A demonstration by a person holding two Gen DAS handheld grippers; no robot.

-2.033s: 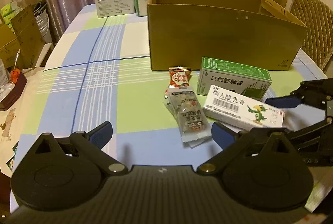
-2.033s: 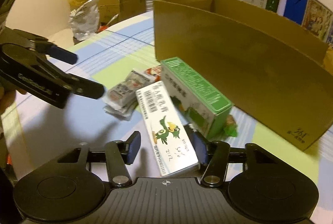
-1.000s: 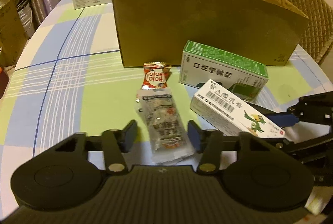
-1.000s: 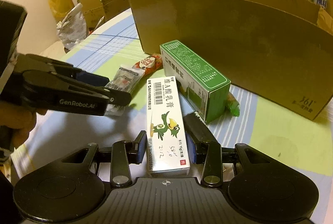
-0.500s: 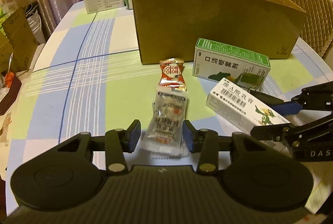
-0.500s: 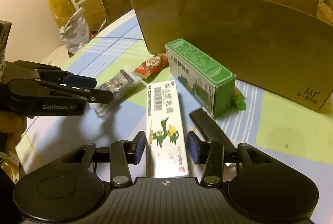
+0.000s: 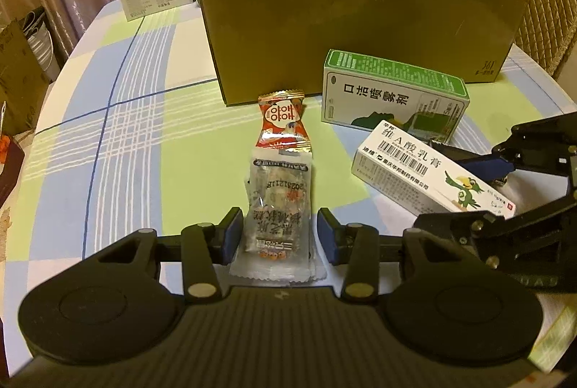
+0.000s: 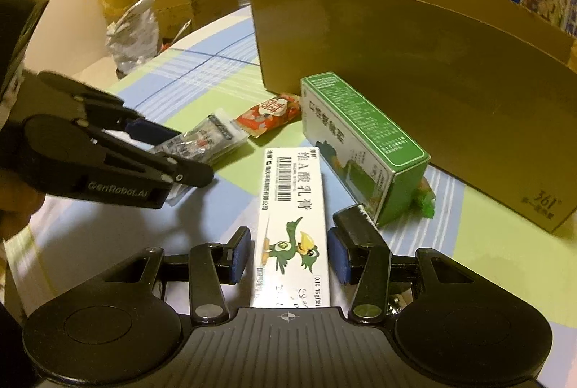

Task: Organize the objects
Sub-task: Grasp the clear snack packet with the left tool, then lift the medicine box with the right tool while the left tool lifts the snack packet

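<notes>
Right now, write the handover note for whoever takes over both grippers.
Left gripper: pads astride the clear snack packet, gaps showing, not clamped.
Right gripper: pads astride the white ointment box, not clamped.
Red candy wrapper and green spray box lie on the table in front of the cardboard box.
Done: nothing visibly boxed.
Left: grip, lift, box all four.

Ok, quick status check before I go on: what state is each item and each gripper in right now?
left gripper: jaws around the clear snack packet, narrow gaps either side, not closed.
right gripper: jaws around the white ointment box, small gaps, not clamped.
clear snack packet: flat on the table.
white ointment box: closed, lying flat.
green spray box: closed, on its side.
red candy wrapper: sealed, flat.
cardboard box: top open, upright.
</notes>
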